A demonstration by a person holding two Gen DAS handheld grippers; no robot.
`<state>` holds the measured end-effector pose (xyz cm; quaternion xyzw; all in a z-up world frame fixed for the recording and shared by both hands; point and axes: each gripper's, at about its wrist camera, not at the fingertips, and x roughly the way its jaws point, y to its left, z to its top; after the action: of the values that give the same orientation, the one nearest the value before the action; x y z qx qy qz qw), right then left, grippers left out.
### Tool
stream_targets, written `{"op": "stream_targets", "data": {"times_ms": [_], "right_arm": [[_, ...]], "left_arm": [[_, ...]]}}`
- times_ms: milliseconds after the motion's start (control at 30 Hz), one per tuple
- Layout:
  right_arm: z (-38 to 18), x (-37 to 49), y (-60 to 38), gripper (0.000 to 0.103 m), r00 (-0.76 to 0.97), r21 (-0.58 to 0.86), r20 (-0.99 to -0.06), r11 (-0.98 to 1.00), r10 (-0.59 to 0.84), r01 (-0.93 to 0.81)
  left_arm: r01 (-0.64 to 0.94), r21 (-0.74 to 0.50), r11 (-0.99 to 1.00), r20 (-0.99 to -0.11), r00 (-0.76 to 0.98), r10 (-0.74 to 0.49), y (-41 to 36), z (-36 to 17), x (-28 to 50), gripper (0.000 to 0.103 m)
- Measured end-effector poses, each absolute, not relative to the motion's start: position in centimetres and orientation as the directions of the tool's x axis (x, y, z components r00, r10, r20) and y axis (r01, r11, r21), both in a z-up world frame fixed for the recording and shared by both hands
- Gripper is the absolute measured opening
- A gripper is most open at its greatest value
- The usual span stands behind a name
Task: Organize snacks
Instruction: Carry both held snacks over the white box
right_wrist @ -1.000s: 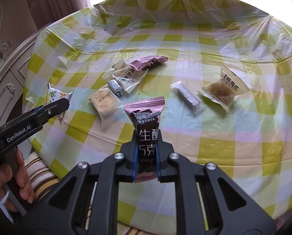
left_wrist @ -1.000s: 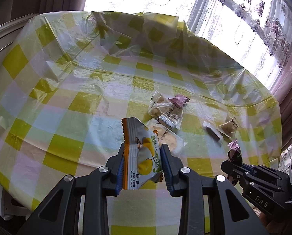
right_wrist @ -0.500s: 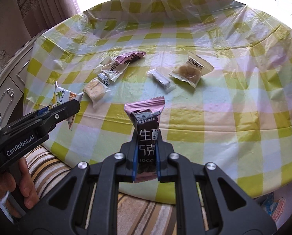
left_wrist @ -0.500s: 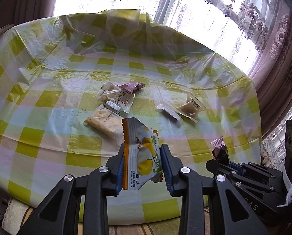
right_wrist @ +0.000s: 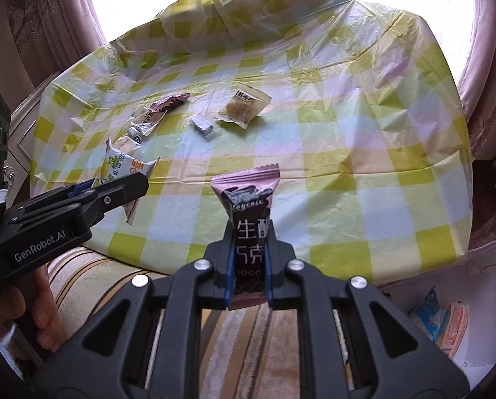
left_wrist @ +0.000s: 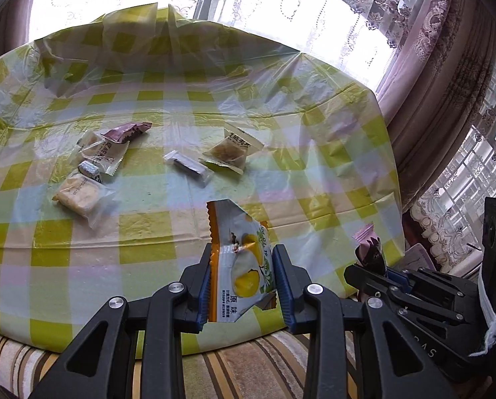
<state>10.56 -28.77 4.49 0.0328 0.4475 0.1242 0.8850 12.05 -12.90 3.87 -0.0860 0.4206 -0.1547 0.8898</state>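
Note:
My left gripper point(left_wrist: 244, 259) is shut on a white and orange snack packet point(left_wrist: 239, 259) printed with a yellow fruit, held upright over the table's near edge. My right gripper point(right_wrist: 248, 259) is shut on a pink and dark chocolate packet point(right_wrist: 248, 206), also upright. In the left wrist view the right gripper point(left_wrist: 369, 259) shows at lower right with its pink packet point(left_wrist: 367, 242). In the right wrist view the left gripper point(right_wrist: 128, 188) comes in from the left with its packet point(right_wrist: 124, 169). Several wrapped snacks point(left_wrist: 91, 163) lie on the checked tablecloth point(left_wrist: 148, 226).
A cookie packet point(left_wrist: 229, 151) and a small white bar point(left_wrist: 188, 166) lie mid-table. A striped cushion point(right_wrist: 91, 282) sits below the table edge. A clear bin point(right_wrist: 447, 319) with packets is at lower right. Curtains point(left_wrist: 447, 83) hang beyond the table.
Both grippers have pulled back from the table and swung right with their packets; the table's near edge and the striped cushion now show below them.

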Motion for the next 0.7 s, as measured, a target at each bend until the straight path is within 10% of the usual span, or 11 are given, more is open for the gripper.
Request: {"op": "stream_targets", "data": {"times_ms": [700], "right_arm": [[4.5,5.5,-41.6,0.017,0.594,0.121,-0.801,0.992,0.072,0.042]], "left_arm": [[0.524,-0.268,0.808,-0.738,0.428,-0.522,-26.8,4.6,9.2,0.035]]}}
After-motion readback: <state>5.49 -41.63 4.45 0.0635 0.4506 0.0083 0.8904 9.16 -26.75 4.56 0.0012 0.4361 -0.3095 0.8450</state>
